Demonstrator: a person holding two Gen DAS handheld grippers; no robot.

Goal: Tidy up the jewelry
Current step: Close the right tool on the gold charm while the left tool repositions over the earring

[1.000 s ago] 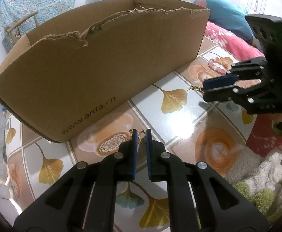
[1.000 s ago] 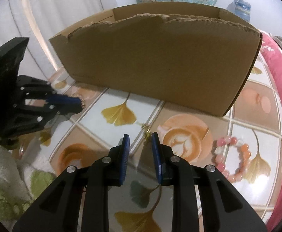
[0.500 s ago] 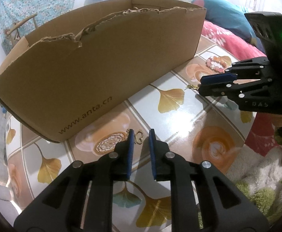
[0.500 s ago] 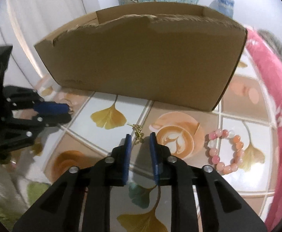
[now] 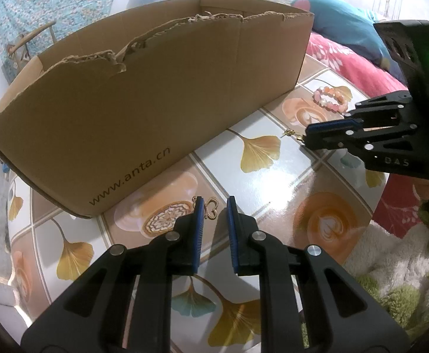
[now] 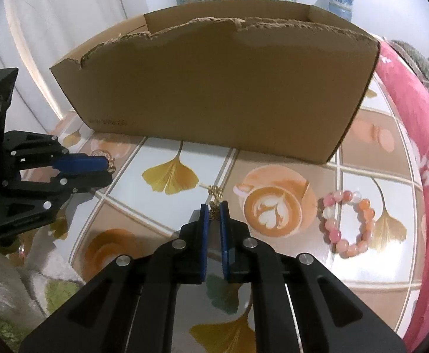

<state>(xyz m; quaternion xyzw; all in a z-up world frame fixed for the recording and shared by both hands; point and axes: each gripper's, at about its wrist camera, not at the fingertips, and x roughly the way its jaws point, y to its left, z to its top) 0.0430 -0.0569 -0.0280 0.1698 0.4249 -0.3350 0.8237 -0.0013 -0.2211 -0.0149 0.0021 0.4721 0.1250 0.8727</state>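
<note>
Left wrist view: the left gripper [image 5: 214,214] points down at the tiled tabletop [image 5: 273,182] just in front of the cardboard box [image 5: 143,111]. Its jaws stand slightly apart and grasp nothing; a small gold heart-shaped earring [image 5: 211,209] lies flat on the tile between the tips, close to the left pad, with a gap at the other pad. To the right, the right gripper [image 5: 307,136] shows side-on, with a second gold earring [image 5: 292,133] at its tips. A pink bead bracelet [image 5: 330,100] lies further off, near the box's right corner.

Right wrist view: the right gripper [image 6: 213,214] has just been closing, and its blue pads now sit nearly together with the lower part of the gold earring [image 6: 214,198] between them; the upper part trails forward onto the tile. I judge it pinched, though the contact is too small to confirm. The bead bracelet [image 6: 346,220] lies to the right, well apart, and the left gripper [image 6: 108,167] is low at the left.

Handling, as a judgement: both earrings look very light, thin and jointed, so they will dangle and may slip from a shallow pinch. Hold should be taken across the flat ornament, deep in the pads. The bracelet looks stiffer-beaded but flexible; one side of the loop should be gripped.
</note>
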